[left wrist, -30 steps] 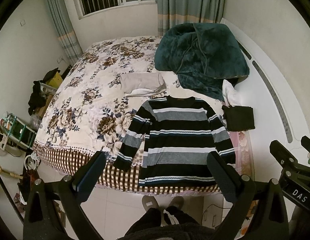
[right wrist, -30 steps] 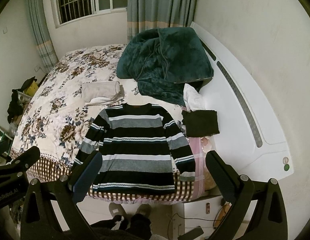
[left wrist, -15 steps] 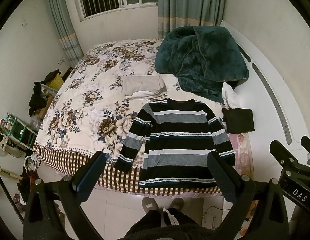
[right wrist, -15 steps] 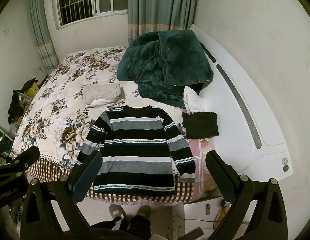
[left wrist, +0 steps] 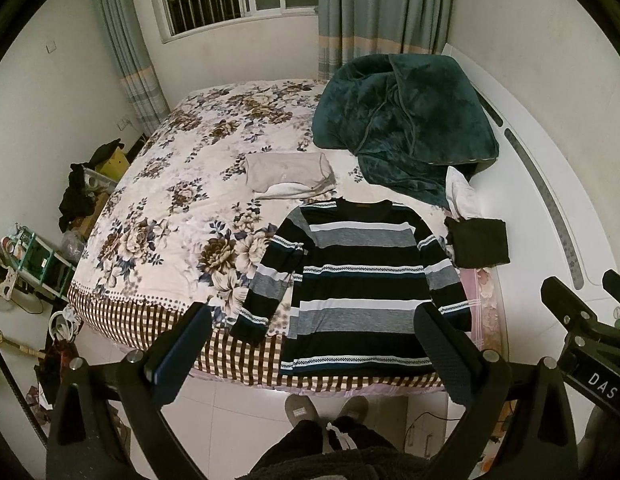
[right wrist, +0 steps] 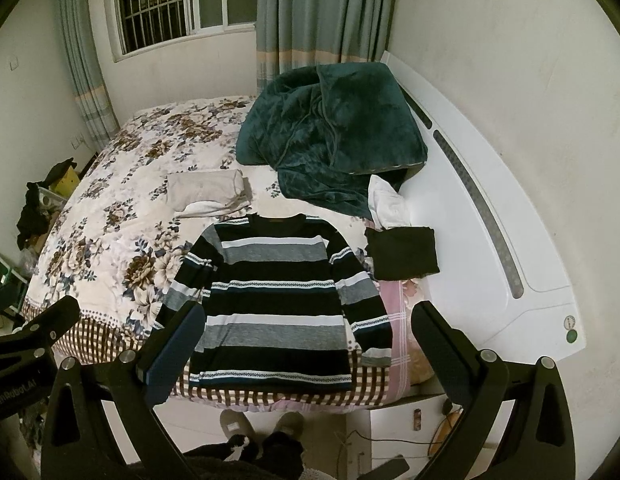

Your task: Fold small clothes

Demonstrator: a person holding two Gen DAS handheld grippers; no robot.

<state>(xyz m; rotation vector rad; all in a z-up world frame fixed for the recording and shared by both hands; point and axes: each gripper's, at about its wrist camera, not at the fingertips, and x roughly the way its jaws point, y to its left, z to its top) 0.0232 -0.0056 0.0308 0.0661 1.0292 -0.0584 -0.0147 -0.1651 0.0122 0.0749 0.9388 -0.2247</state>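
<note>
I am holding my left gripper (left wrist: pixel 310 344) and my right gripper (right wrist: pixel 305 344) up over the floor at the foot of the bed (left wrist: pixel 157 224), both with fingers spread wide and pinching nothing. The striped sweater (left wrist: pixel 358 280) is lying flat in the lower middle of both frames, hem at the bed's near edge, sleeves angled down along its sides. A folded beige garment (left wrist: pixel 287 176) is sitting just above its collar, a folded black garment (left wrist: pixel 478 242) just right of its shoulder. A dark teal blanket (left wrist: pixel 402 132) is filling the upper right. My slippers (left wrist: pixel 324 410) are showing at the bottom.
</note>
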